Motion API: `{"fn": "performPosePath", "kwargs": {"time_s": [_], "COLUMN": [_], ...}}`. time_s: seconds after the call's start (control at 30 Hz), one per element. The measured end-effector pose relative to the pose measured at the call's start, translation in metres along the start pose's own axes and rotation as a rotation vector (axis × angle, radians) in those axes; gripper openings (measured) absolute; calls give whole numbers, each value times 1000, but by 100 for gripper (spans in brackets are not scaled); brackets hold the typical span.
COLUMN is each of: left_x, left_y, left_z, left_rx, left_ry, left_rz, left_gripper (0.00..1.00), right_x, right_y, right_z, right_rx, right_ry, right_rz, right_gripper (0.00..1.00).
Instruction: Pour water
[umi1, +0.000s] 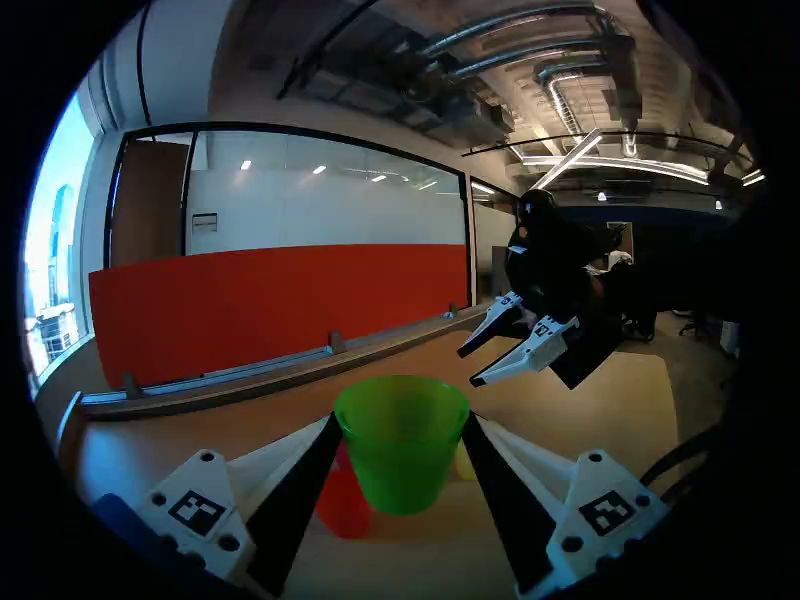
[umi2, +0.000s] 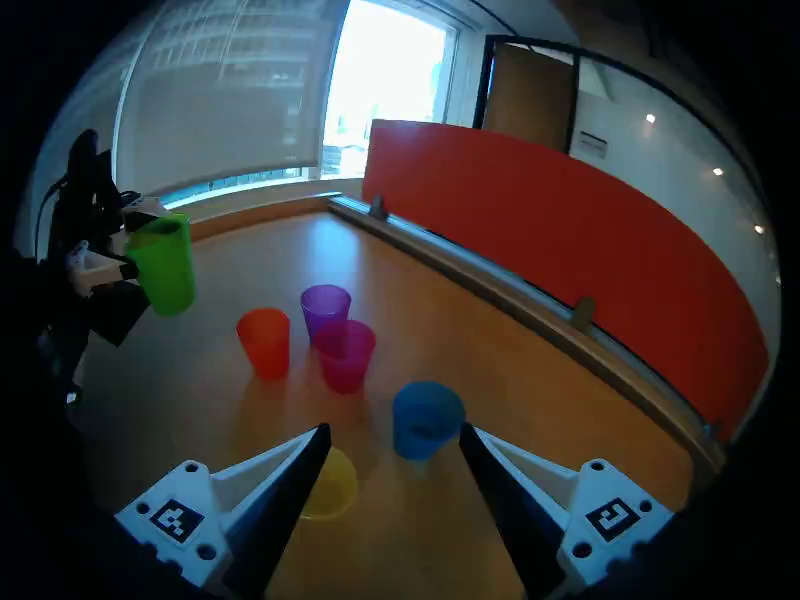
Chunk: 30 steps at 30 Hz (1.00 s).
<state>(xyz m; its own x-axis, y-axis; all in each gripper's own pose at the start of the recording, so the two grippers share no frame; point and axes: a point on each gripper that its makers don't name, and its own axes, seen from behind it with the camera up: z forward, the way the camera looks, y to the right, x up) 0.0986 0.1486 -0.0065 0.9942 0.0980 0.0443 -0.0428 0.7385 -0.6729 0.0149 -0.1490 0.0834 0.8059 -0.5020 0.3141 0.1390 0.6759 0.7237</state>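
My left gripper (umi1: 400, 420) is shut on a green cup (umi1: 402, 450), which it holds roughly upright above the wooden table (umi1: 600, 390). In the right gripper view the same green cup (umi2: 163, 263) hangs at the far left, in the left gripper (umi2: 125, 265). My right gripper (umi2: 392, 432) is open low over the table, with a blue cup (umi2: 427, 418) standing just ahead between its fingertips, apart from both. In the left gripper view the right gripper (umi1: 470, 367) hovers open farther off, held by a person in dark clothes.
A red cup (umi2: 265, 342), a purple cup (umi2: 326, 308) and a magenta cup (umi2: 345, 355) stand clustered mid-table. A yellow cup (umi2: 330, 483) sits by my right gripper's left finger. A red divider (umi2: 600, 230) with a rail runs along the table's far edge.
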Motion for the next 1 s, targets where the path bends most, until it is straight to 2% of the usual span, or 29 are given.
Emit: {"fn": "performPosePath", "kwargs": {"time_s": [0.3,1.0], "left_x": [-1,-8], "left_y": [-1,0], "left_z": [-3,-7], "left_rx": [7,1], "left_ry": [-2,-15], "left_rz": [-1,-5], "left_gripper": [87,87], "right_x": [-2,-24], "right_y": [-1,11], "right_z": [8,44], "right_rx": [6,2], "right_ry": [-15,-83], "right_rz": [-3,24], "right_gripper": [100,100]}}
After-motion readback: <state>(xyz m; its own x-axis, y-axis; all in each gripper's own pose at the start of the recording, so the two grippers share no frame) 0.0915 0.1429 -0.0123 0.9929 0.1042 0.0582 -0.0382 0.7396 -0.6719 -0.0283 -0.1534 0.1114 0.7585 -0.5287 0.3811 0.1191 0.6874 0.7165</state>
